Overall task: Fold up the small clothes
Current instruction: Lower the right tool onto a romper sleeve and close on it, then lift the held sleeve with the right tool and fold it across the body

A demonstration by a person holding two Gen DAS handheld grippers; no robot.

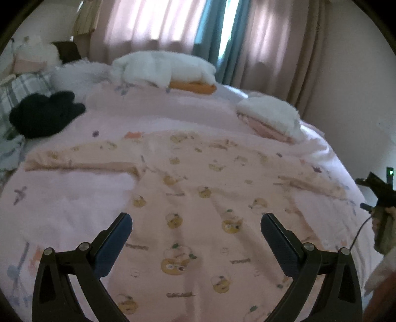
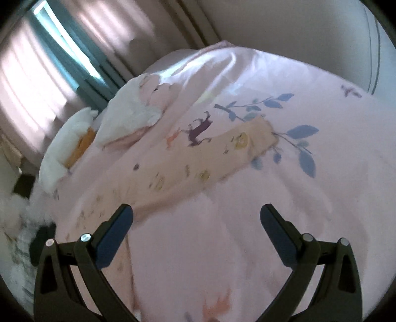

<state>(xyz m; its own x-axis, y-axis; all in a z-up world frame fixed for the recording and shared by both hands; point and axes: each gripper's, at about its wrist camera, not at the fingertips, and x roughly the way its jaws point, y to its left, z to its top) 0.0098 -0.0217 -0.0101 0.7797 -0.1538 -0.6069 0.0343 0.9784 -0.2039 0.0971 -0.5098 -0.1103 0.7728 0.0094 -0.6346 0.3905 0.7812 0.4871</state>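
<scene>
A bed covered by a pink sheet (image 1: 74, 198) printed with leaves, birds and small animals fills both views. Spread flat on it is seen a small long-sleeved garment (image 1: 198, 188), pale peach with a repeated yellow cartoon-animal print. Its body runs from the near edge of the left wrist view away toward the curtains (image 1: 153, 22), so that its long axis is laid along the left gripper's line of sight, while its two sleeves are stretched out to either side, across that axis. In the right wrist view one sleeve (image 2: 198, 163) is shown as a long strip slanting from lower left to upper right, its cuff end pointed toward the leaf print. Short brown printed words are scattered over the fabric, but they are too blurred to be read.

Beyond the garment, two folded stacks topped in white (image 1: 168, 67) (image 1: 269, 116) are laid near the far edge, and a black plush item (image 1: 44, 114) is set at the far left.

The left gripper (image 1: 196, 220) is held above the garment's lower body, its jaws spread wide with nothing between them. The right gripper (image 2: 196, 213) is likewise spread wide and unloaded, above the sheet just beside the sleeve.
</scene>
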